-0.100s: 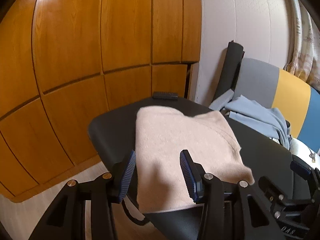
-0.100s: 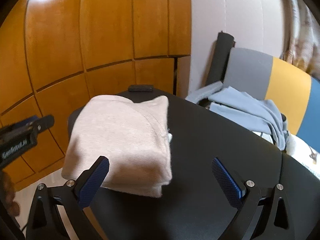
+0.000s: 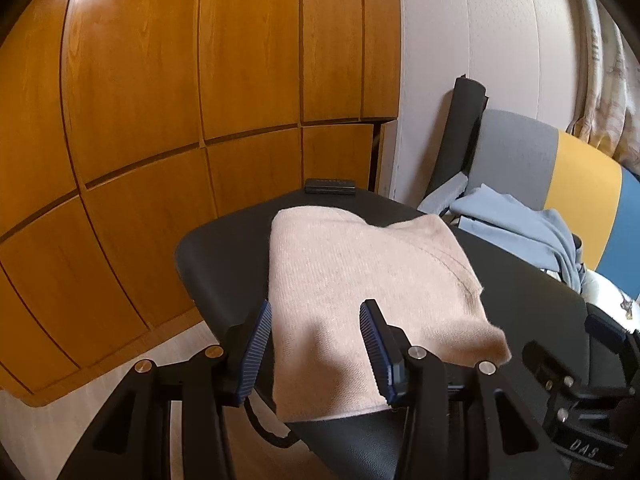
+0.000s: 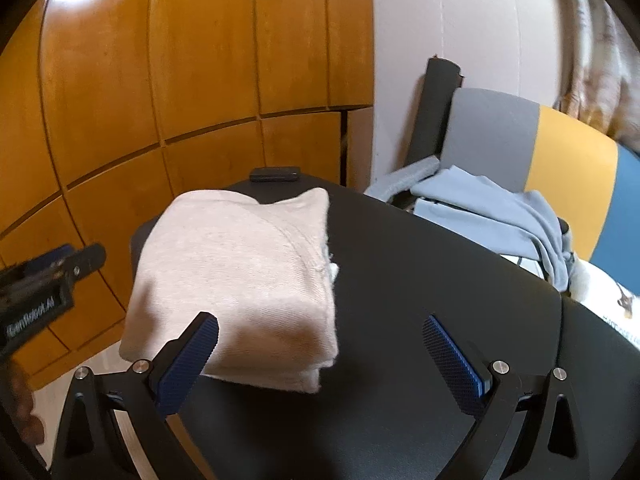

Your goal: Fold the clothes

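The beige garment lies folded into a thick, stacked bundle on the left part of the black table, with its near-left corner hanging just past the table's edge. The left gripper hovers over the bundle's near edge with its jaws partly apart and nothing between them; the right gripper hangs nearer the bare middle of the table, jaws spread wide and holding nothing. Behind the table, a pale blue garment is heaped on a grey, yellow and blue chair, and a small dark box sits at the table's far edge.

The fold looks finished, so I'd guess the blue piece comes next. The risk lies with the bundle: it sits so close to the edge that a nudge from the left jaws could tip it to the floor or slide the layers loose. A careless reach across could also drag its top layer open.
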Tool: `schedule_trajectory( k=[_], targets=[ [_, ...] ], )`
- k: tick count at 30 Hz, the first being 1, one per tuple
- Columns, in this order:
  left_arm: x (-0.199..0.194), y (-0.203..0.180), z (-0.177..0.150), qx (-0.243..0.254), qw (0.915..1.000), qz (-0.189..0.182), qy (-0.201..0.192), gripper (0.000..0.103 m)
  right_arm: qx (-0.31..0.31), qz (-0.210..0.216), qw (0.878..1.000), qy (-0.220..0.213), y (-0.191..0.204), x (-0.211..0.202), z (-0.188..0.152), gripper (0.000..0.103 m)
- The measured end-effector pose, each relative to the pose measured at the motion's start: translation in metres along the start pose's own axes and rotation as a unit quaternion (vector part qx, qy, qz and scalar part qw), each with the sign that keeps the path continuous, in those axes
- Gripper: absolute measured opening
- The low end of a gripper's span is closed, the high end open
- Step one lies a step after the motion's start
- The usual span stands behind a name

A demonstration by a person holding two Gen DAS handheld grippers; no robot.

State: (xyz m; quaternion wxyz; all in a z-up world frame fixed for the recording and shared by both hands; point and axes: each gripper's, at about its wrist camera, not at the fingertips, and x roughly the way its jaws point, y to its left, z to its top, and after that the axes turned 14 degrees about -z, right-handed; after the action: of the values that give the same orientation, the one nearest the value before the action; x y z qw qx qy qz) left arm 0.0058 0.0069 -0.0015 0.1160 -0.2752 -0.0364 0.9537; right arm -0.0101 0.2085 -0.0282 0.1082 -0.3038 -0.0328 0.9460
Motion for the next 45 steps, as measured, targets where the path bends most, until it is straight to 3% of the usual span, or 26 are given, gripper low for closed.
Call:
schedule_trajectory(
  k=[5, 9, 16, 45],
  targets=[
    [-0.003, -0.010, -0.006, 0.018, 0.9997, 0.009, -0.012, 0.047, -0.001, 0.006, 1.000, 0.008, -0.001, 0.002, -0.001, 0.103],
    [0.014, -0.013, -0.002, 0.018, 0.9996, 0.001, 0.022, 0.047, -0.008, -0.003, 1.000, 0.010, 0.000, 0.004, -0.001, 0.103],
    [0.023, -0.021, -0.004, 0.018, 0.9990, -0.006, 0.041, 0.047, -0.005, -0.023, 0.999, 0.023, 0.000, 0.003, 0.001, 0.103],
    [0.036, -0.022, -0.011, 0.000, 0.9979, -0.022, 0.062, 0.047, -0.003, -0.027, 0.999, 0.025, 0.001, 0.006, 0.001, 0.103]
  ],
)
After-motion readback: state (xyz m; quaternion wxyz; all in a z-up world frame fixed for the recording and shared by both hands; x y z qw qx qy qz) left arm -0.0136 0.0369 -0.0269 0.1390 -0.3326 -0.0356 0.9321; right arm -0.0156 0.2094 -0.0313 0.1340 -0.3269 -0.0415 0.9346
